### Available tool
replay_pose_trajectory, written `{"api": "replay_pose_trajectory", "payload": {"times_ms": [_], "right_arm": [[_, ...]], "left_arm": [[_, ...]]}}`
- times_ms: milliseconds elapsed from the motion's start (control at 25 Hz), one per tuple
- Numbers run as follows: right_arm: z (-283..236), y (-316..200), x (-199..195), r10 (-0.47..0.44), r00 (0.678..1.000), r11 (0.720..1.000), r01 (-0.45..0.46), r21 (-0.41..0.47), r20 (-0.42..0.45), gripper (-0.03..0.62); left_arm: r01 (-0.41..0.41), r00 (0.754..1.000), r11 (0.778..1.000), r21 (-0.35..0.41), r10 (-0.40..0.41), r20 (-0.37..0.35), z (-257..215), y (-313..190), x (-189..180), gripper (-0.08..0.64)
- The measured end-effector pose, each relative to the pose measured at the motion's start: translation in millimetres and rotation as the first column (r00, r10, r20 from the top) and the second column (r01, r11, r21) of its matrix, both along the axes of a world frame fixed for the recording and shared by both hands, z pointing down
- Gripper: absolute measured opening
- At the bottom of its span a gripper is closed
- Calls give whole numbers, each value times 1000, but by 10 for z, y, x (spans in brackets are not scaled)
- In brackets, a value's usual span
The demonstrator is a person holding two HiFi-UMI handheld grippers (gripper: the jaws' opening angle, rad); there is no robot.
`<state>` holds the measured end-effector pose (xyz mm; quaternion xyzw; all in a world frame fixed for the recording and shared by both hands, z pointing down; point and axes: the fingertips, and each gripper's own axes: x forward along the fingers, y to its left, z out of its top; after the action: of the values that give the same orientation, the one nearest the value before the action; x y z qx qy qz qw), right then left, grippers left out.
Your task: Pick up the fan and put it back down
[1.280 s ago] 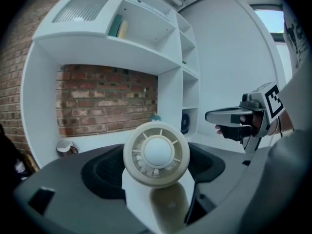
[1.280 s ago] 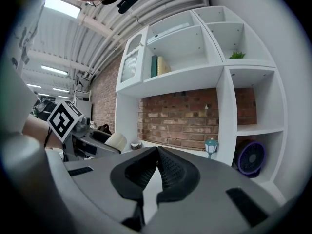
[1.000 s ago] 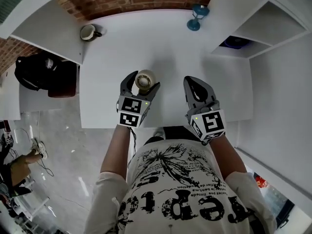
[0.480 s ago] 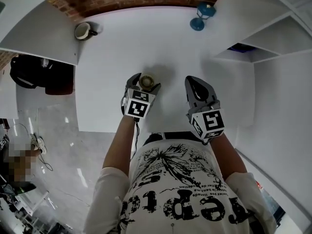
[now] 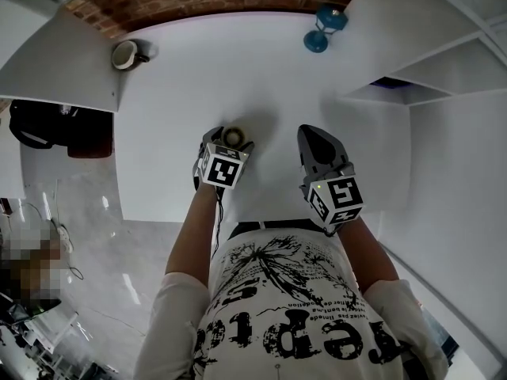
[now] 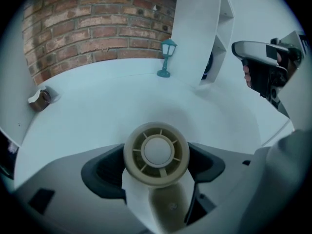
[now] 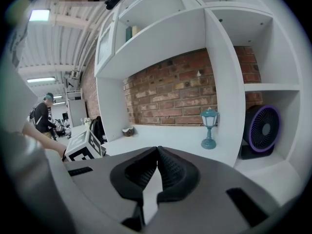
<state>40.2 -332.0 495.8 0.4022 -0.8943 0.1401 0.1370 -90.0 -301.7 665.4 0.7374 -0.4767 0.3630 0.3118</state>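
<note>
Your left gripper (image 5: 229, 139) is pinching the fan (image 6: 156, 152): the 2 jaws press on either side of its round beige head, with the pale stem hanging below between them. So the grab looks done. The fan sits over the near middle of the table (image 5: 238, 70), well apart from the lamp (image 5: 321, 28) at the far right and the cup (image 5: 125, 54) at the far left. I cannot tell whether its base is touching the table or just off it, since the gripper covers the base from above.

Your right gripper (image 7: 157, 150) has its jaws pressed together on nothing and hangs to the right of the fan, apart from it.

By my reading, 1 part is finished, the grip. What is left is any lift still needed, then setting the fan upright on the table and spreading the left jaws.
</note>
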Motion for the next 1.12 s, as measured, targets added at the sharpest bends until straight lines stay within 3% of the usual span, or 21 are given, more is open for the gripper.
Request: {"api": "replay_pose_trajectory", "payload": {"times_ms": [280,440,720,840,960,1120], "right_arm": [[50,-2,-17,2,1000,1000,-2,-1,-3,15],[12,87,-30,2,1000,1000,-2,4,-13,15],[-150,309,1,27,1000,999,-27,25,0,15],[-209,448,-3,29,1000,999,-29,42,0,15],[-312,602,-14,35,999,997,-36,62,9,15],[-512,850,-59,23,999,994,-26,103,33,15]], "left_arm": [[-4,999,1000,6,4,35,73,-38,0,387],[22,999,1000,13,-22,-24,34,-11,12,387],[32,998,987,157,-24,-53,-493,6,11,387],[26,999,966,256,-14,-50,-771,59,-1,387],[19,998,929,370,5,-65,-1165,139,-20,383],[71,992,882,467,-12,-127,-1652,345,-118,221]]}}
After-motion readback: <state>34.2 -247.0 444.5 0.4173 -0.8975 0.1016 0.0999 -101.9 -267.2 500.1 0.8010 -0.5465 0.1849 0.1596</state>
